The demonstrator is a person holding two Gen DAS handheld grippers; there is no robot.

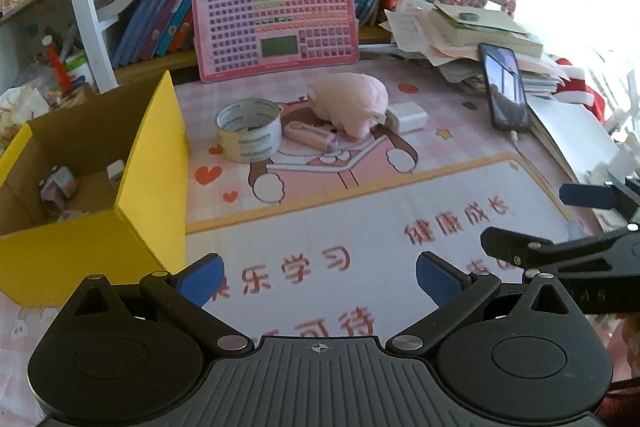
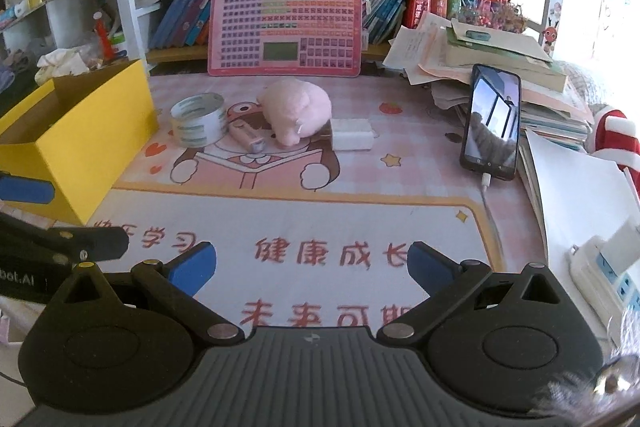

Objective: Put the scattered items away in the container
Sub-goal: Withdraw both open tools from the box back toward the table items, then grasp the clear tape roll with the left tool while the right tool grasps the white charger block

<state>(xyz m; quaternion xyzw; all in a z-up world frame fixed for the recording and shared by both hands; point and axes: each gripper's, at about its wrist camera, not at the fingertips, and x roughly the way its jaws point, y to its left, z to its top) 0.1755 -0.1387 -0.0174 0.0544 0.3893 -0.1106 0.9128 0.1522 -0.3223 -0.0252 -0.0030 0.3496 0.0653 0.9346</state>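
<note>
A yellow cardboard box (image 1: 148, 163) (image 2: 80, 131) stands at the left of the desk mat, with a few small items lying inside it. Beyond it lie a roll of tape (image 1: 249, 131) (image 2: 198, 120), a small pink device (image 1: 310, 135) (image 2: 246, 135), a pink plush toy (image 1: 348, 101) (image 2: 298, 109) and a white charger (image 1: 408, 115) (image 2: 352, 135). My left gripper (image 1: 318, 277) hovers open over the near part of the mat, right of the box. My right gripper (image 2: 310, 267) is open too, further right, with nothing between its fingers.
A pink keyboard-like board (image 1: 276, 21) leans against shelved books at the back. A phone (image 2: 492, 121) is propped against a paper stack (image 2: 492, 63) on the right, with a cable running forward. A white power strip (image 2: 608, 275) lies near right.
</note>
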